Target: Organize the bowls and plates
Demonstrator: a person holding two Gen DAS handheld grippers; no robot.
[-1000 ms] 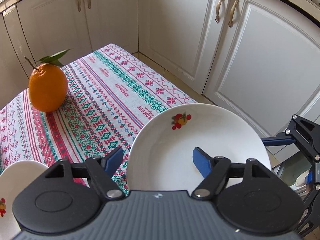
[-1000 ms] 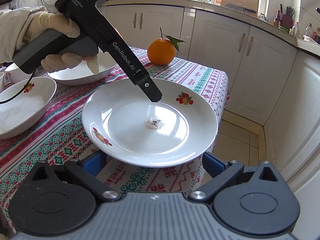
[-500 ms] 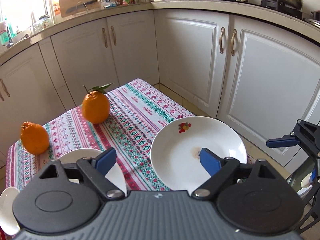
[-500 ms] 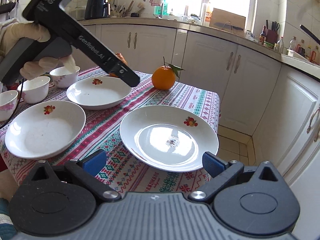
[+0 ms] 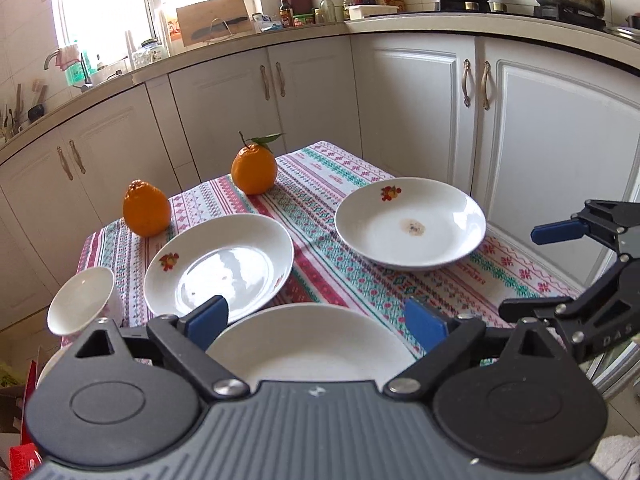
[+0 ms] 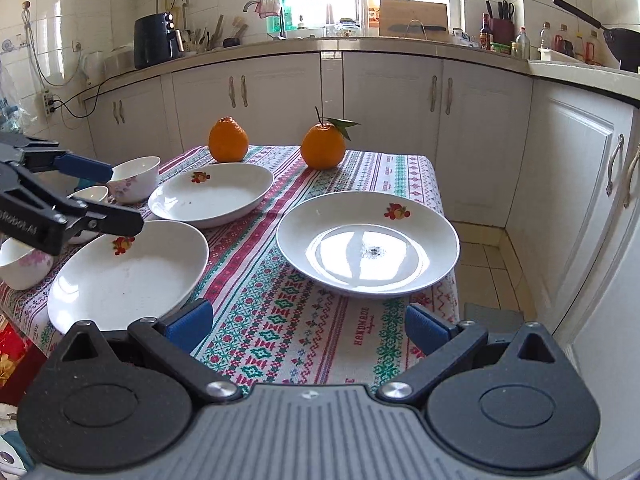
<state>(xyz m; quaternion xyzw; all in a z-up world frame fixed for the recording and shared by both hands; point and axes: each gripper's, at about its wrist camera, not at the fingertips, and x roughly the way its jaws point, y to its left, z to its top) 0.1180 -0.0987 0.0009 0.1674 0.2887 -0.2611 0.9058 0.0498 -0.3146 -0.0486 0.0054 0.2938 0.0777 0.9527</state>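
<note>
Three white plates with a fruit print lie on the patterned tablecloth (image 6: pixel 280 320): one at the right (image 6: pixel 368 248), one further back (image 6: pixel 212 194) and one near the left (image 6: pixel 128 276). Small white bowls (image 6: pixel 136 178) stand at the table's left edge. My left gripper (image 5: pixel 316 322) hovers over the near plate (image 5: pixel 312 344), its jaws opening and gripping nothing. It also shows at the left of the right wrist view (image 6: pixel 108 196). My right gripper (image 6: pixel 308 326) stands open before the table's front edge, in front of the right plate (image 5: pixel 410 224), holding nothing.
Two oranges (image 6: pixel 228 138) (image 6: pixel 323 146) sit at the far end of the table. White kitchen cabinets (image 6: pixel 580 200) run close along the right side and the back. A tiled floor (image 6: pixel 492 264) lies between the table and the cabinets.
My left gripper has drawn back from the right plate toward the near left plate, and its jaws have widened. My right gripper has pulled back and risen a little.
</note>
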